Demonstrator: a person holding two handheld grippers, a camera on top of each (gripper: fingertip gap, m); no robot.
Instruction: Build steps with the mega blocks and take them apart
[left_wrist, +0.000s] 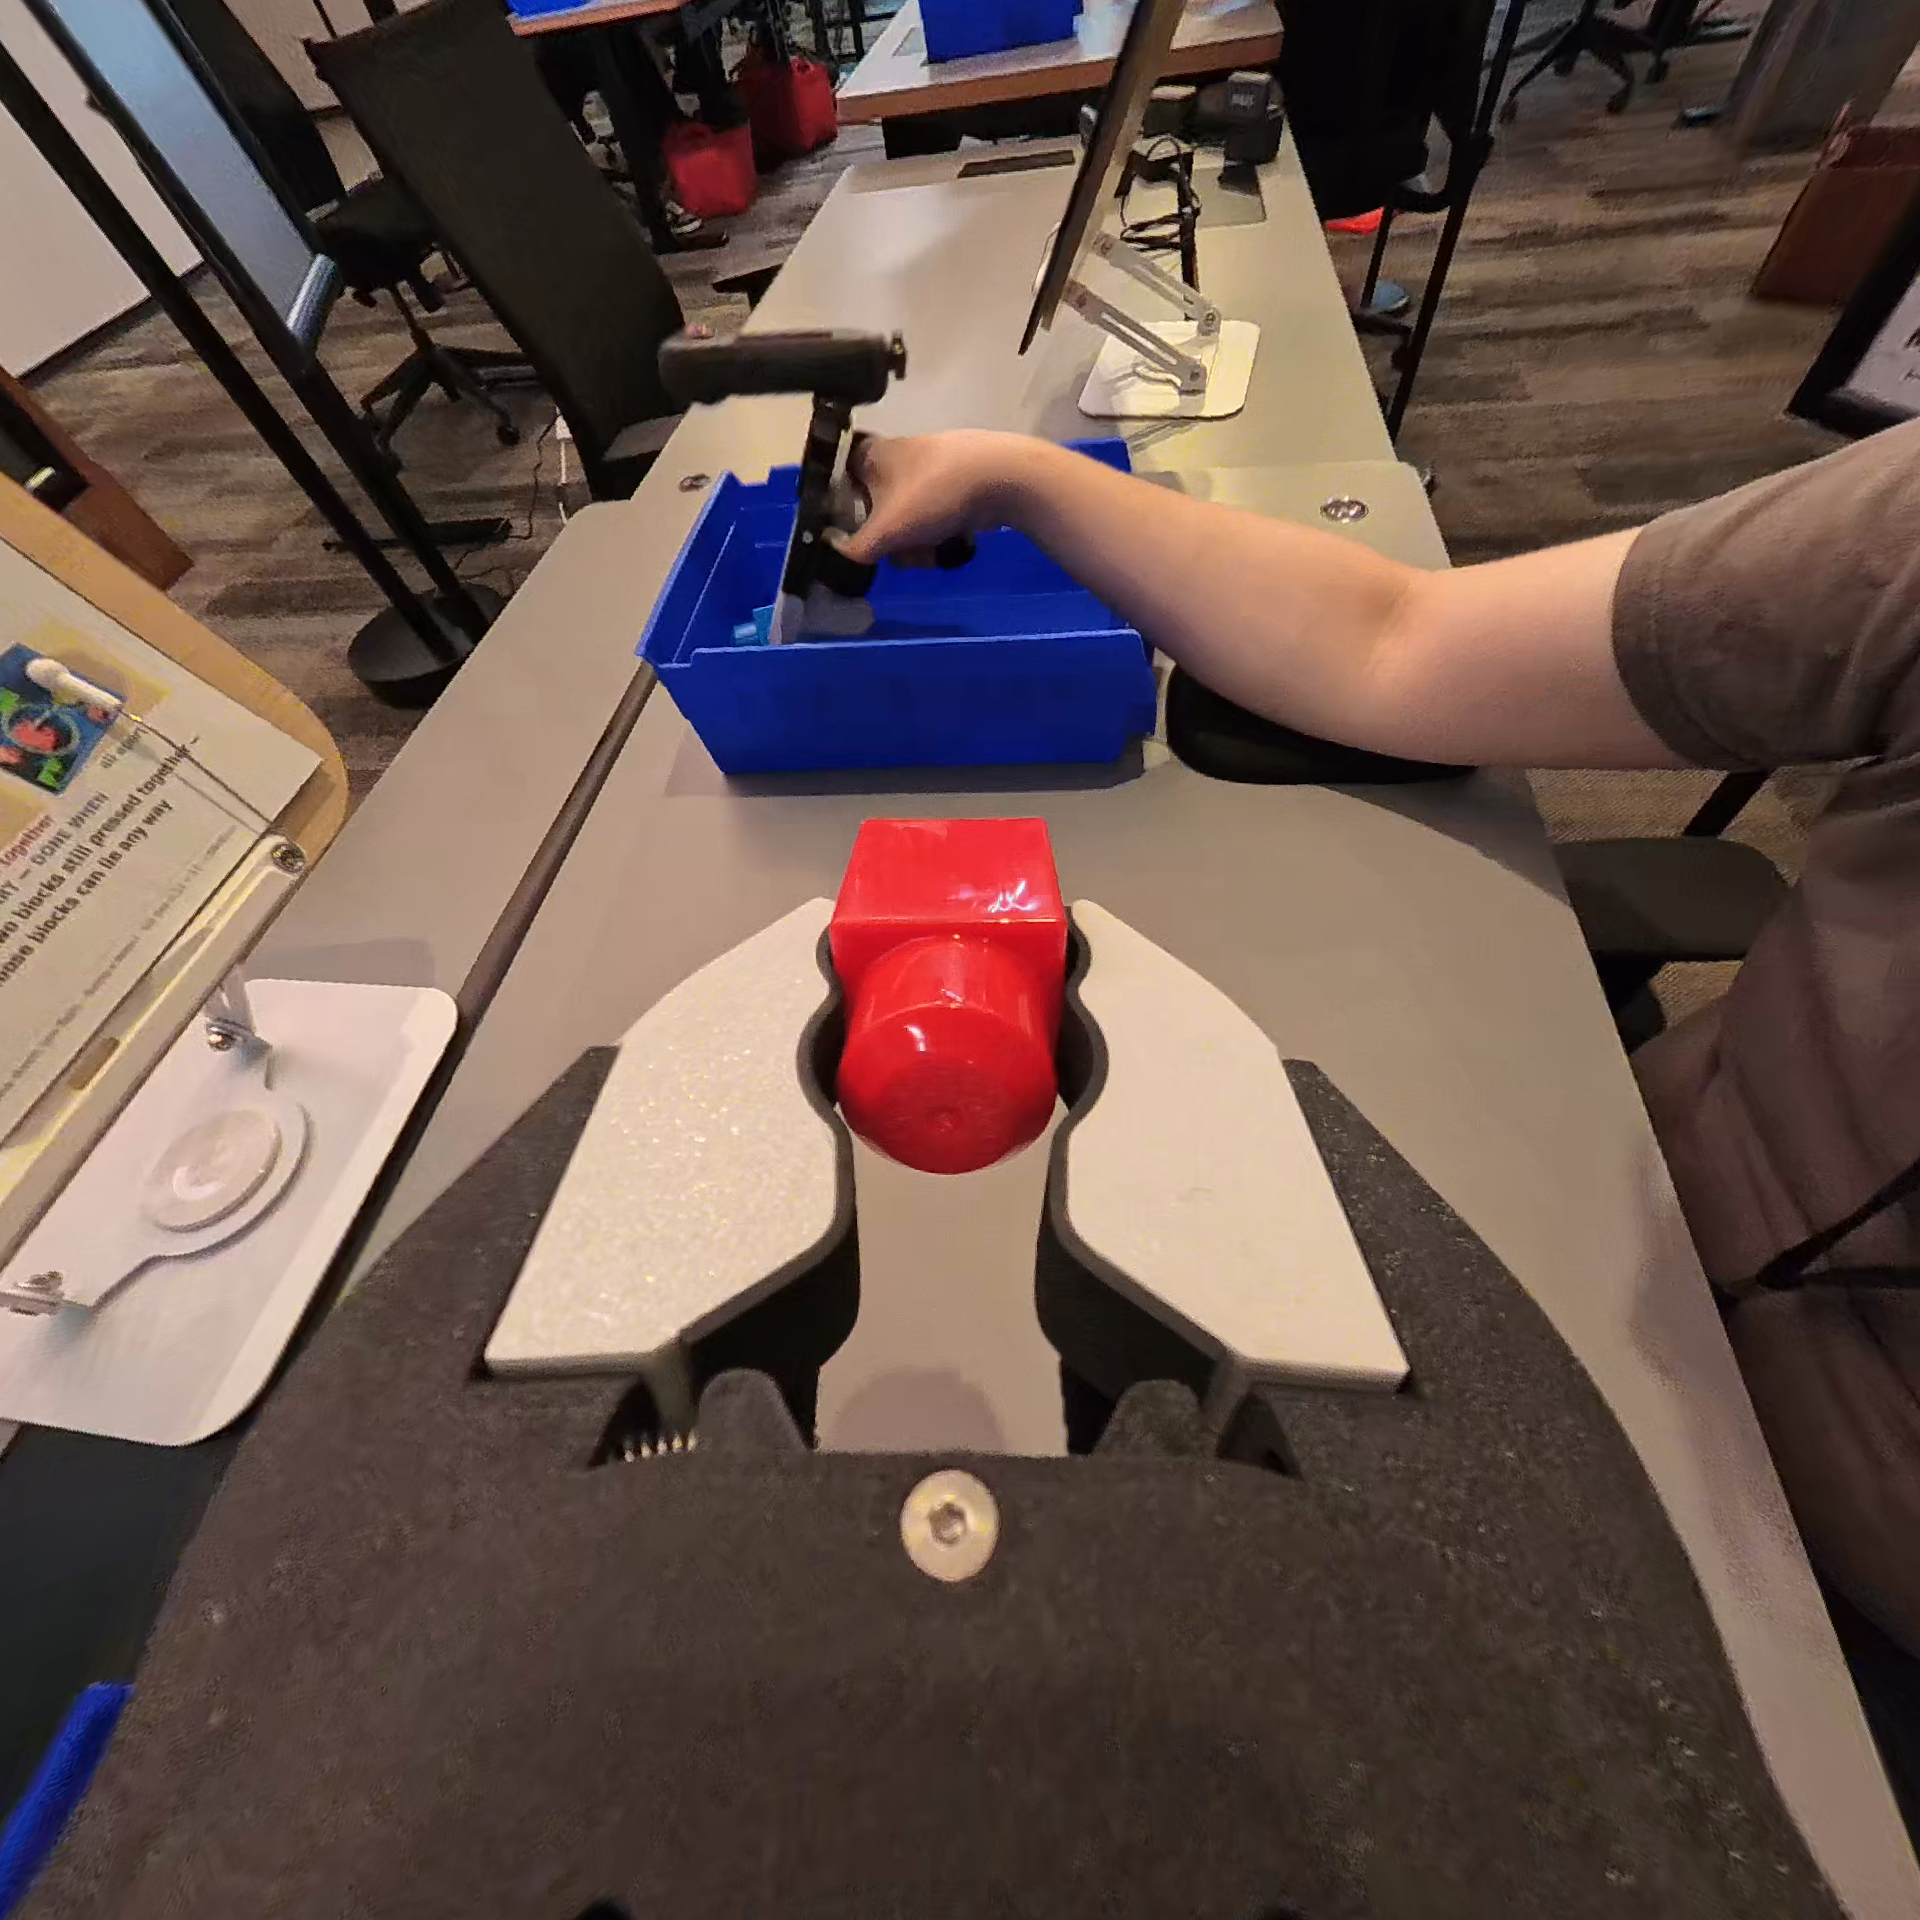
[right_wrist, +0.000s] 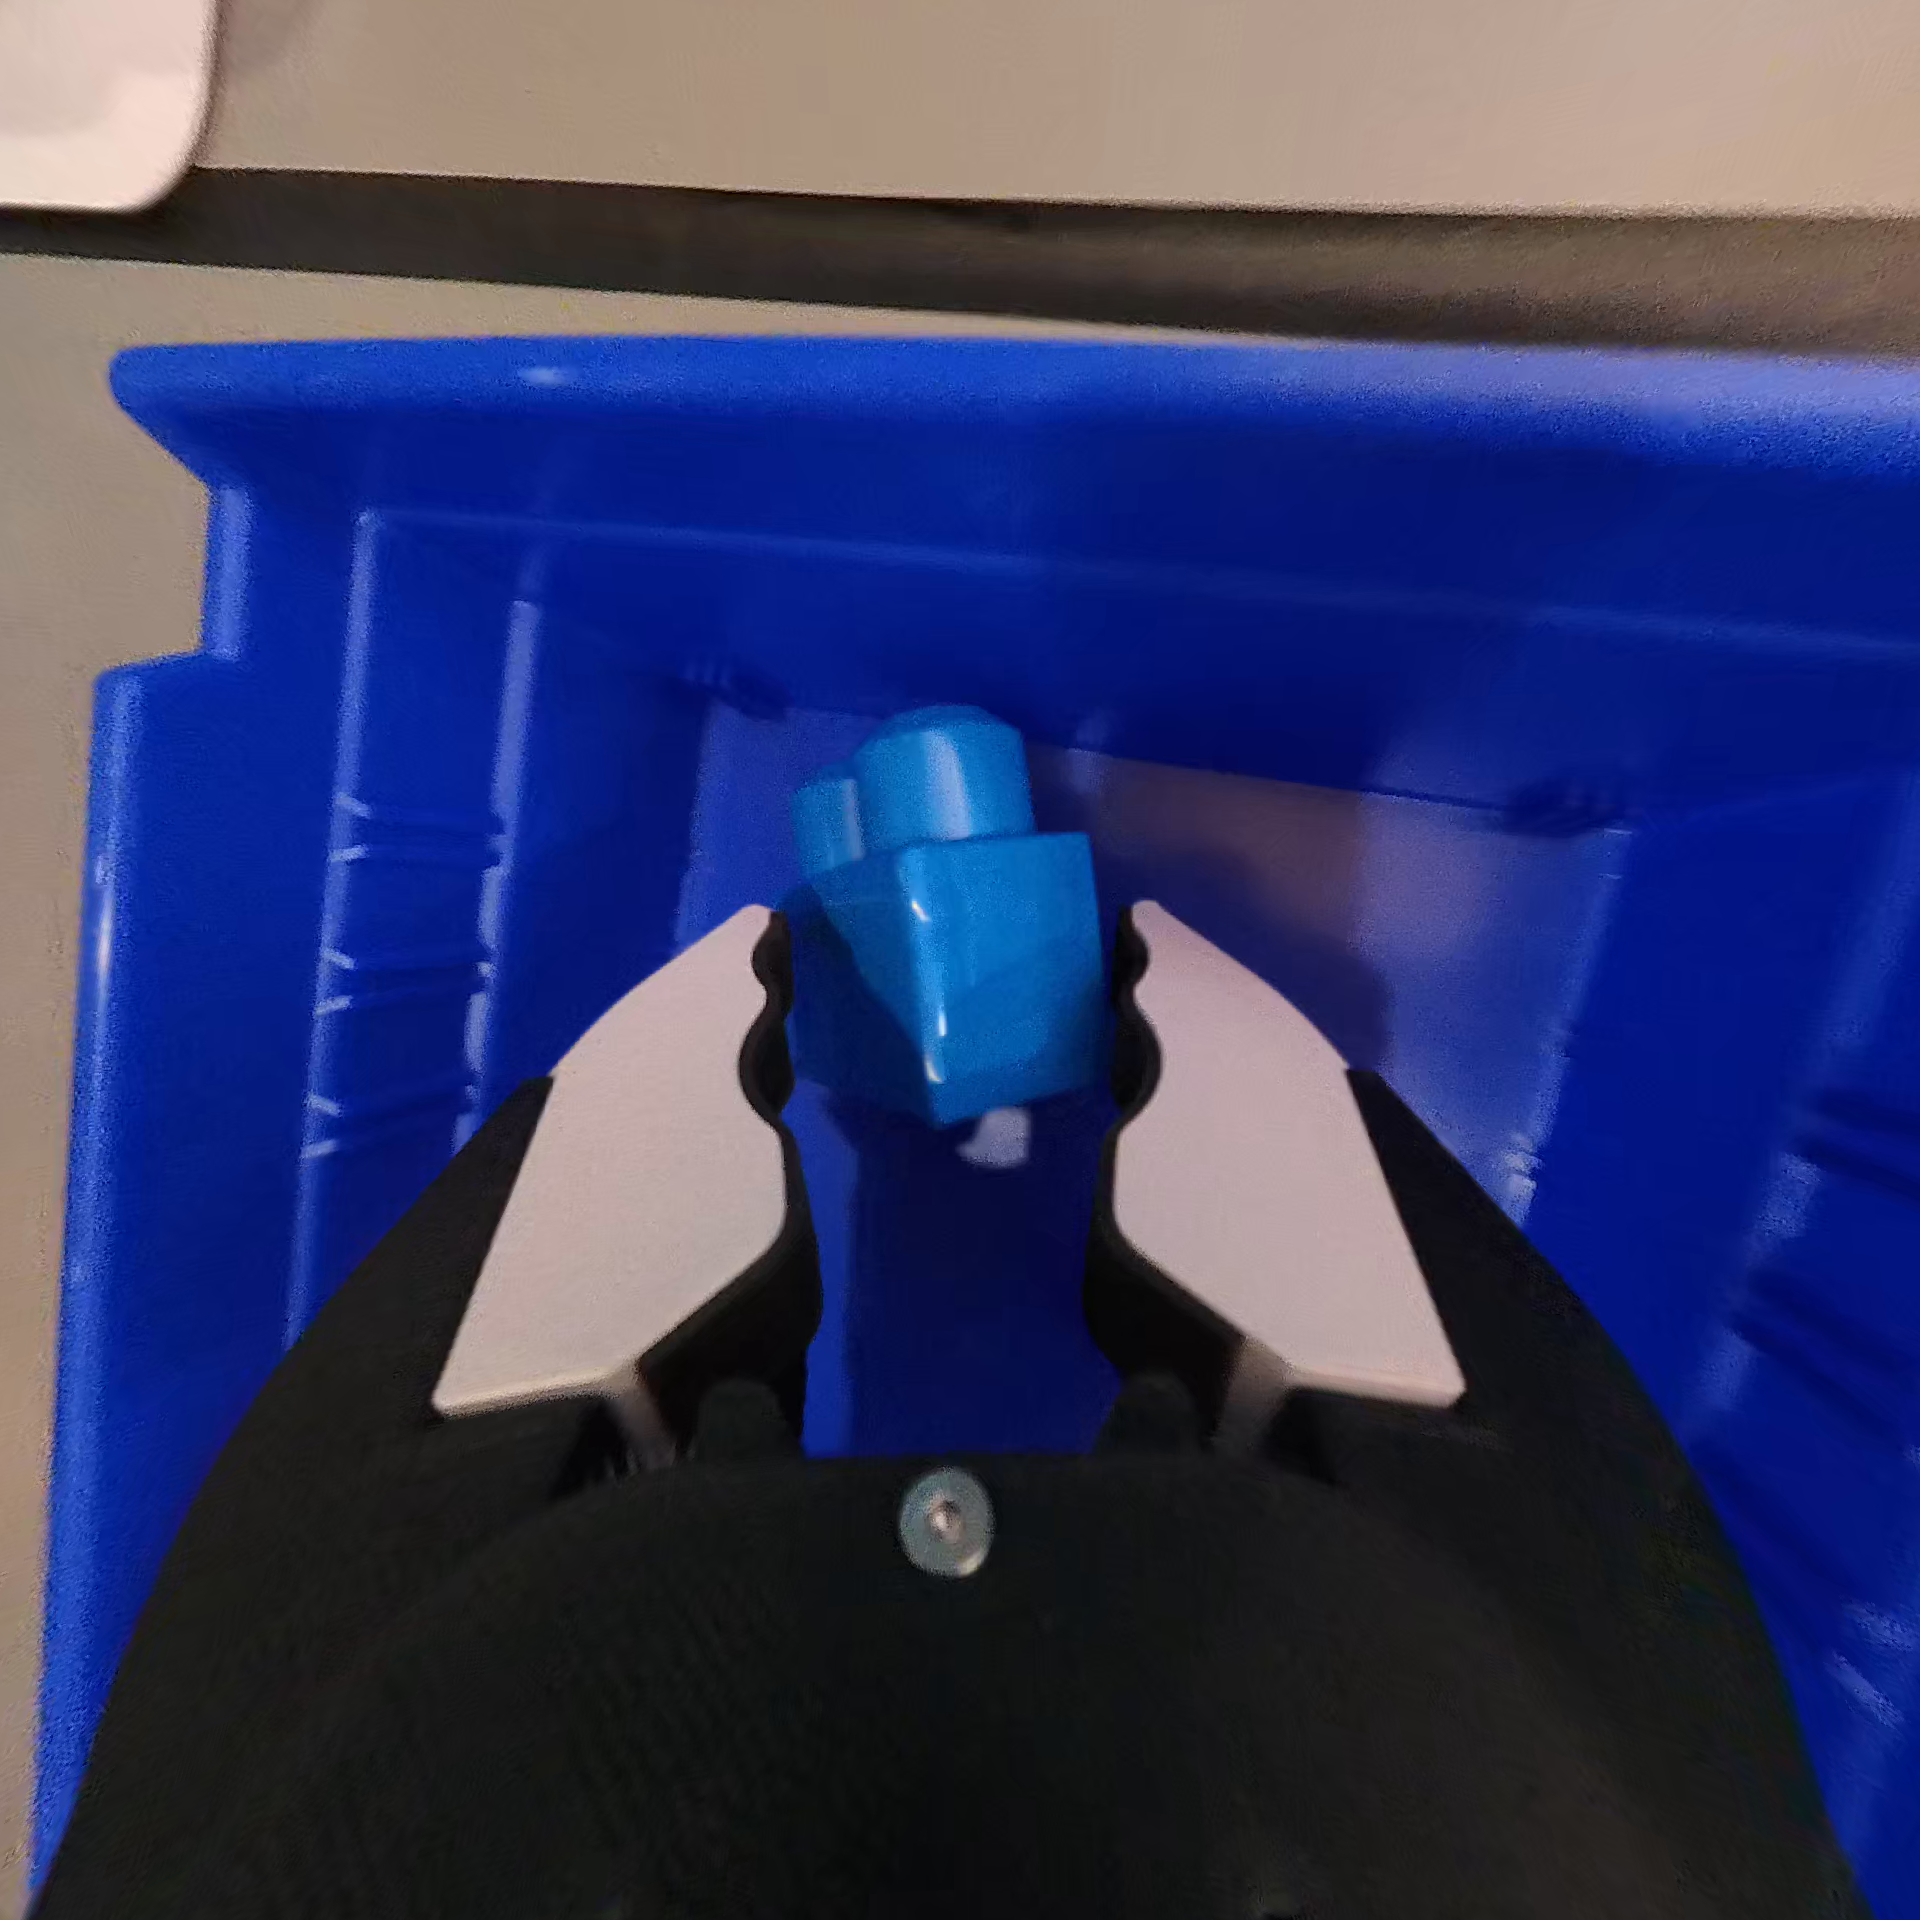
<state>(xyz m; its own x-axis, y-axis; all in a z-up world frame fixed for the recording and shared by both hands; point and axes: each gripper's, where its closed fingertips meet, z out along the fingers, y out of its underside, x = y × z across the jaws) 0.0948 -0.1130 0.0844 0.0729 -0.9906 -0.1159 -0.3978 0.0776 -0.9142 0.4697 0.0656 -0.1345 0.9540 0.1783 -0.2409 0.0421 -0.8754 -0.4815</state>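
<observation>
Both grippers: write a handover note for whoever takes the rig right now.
Left gripper: shut on the red block, held over the grey table, stud toward the camera.
Right gripper: inside the blue bin, shut on the light blue block, which is tilted.
Done: one block gripped in each gripper.
Left: no steps are visible on the table; stacking and taking apart remain.

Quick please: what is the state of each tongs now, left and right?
Left tongs: closed on the glossy red plastic block.
Right tongs: closed on the light blue plastic block, inside the dark blue plastic bin.
</observation>
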